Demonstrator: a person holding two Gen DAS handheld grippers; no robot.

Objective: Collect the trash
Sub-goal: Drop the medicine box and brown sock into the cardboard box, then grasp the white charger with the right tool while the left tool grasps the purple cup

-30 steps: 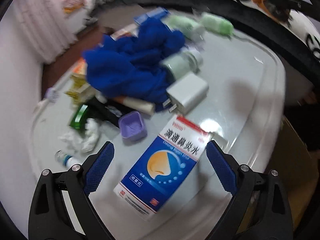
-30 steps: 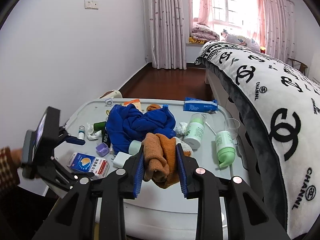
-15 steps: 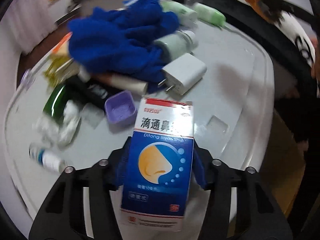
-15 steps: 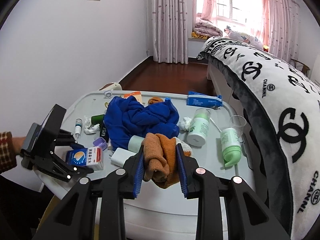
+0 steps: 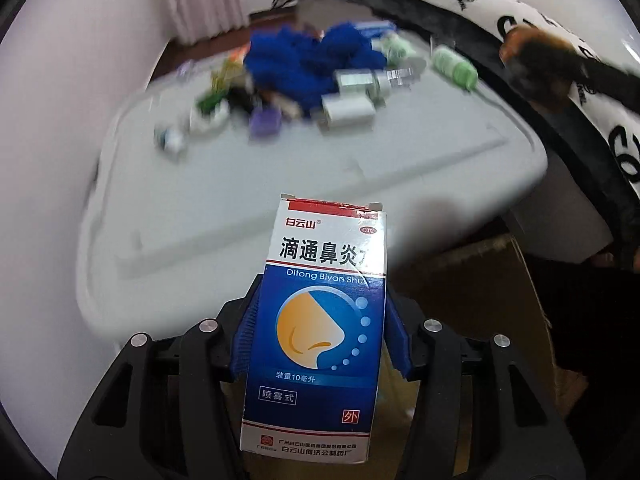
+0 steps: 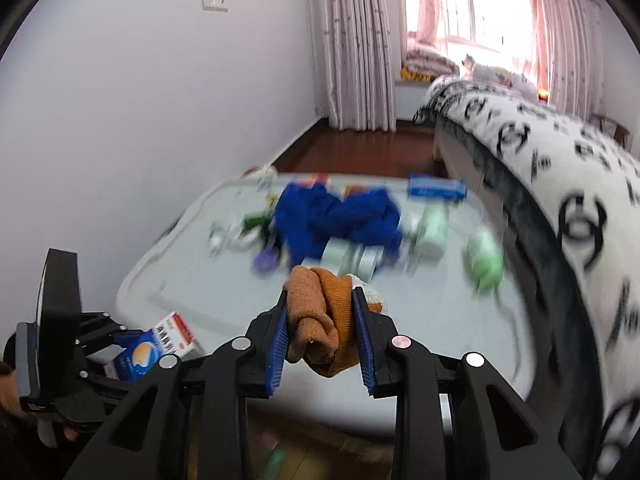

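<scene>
Nasal spray carton (image 5: 320, 320) lifted off bench (image 5: 280, 184).
Now clamped in left gripper (image 5: 320, 344); right gripper (image 6: 322, 332) clenched on orange cloth (image 6: 320, 312); bound for trash.

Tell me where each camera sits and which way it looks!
Left wrist: sits on the left gripper, looking down past the medicine box it holds toward the white table; only its black fingers show.
Right wrist: sits on the right gripper, holding the orange cloth, facing the table, bed and window; a hand shows at the left edge.
Shared: box, table, blue cloth.
</scene>
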